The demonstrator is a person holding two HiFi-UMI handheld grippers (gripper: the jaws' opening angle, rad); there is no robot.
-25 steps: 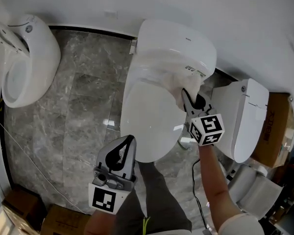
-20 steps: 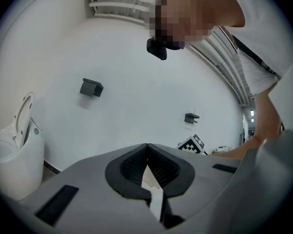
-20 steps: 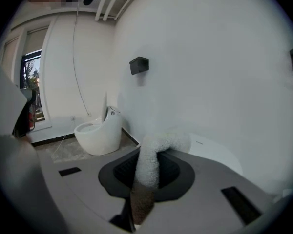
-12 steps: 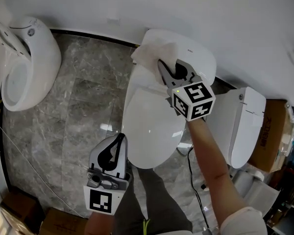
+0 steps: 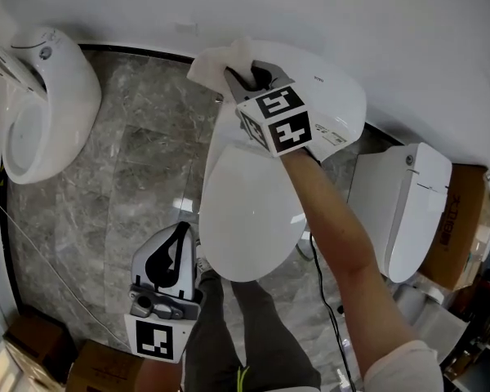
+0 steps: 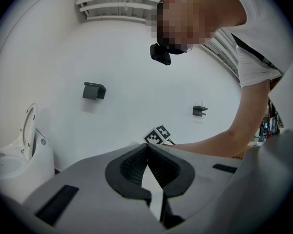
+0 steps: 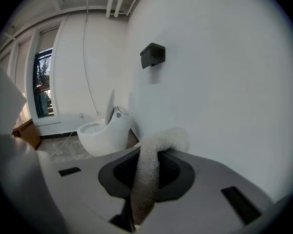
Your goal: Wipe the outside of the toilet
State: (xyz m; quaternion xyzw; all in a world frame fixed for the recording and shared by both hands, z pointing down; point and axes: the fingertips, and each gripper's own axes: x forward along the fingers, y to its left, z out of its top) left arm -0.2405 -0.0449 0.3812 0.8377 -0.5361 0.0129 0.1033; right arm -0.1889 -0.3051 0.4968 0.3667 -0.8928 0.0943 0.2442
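The white toilet stands in the middle of the head view with its lid down and its rear unit against the wall. My right gripper is at the rear unit's left back corner, shut on a white cloth that bunches out past the toilet's edge. In the right gripper view the cloth hangs folded between the jaws. My left gripper is held low by the front left of the bowl, shut and empty; its tips meet in the left gripper view.
A second white toilet with its lid raised stands at the left, also seen as the toilet by the wall. A third toilet sits close on the right, with cardboard boxes behind it. A thin cable crosses the grey marble floor.
My right gripper has swept the cloth from the right side of the rear unit across its top to the left back corner. The left gripper has drifted slightly down and left.
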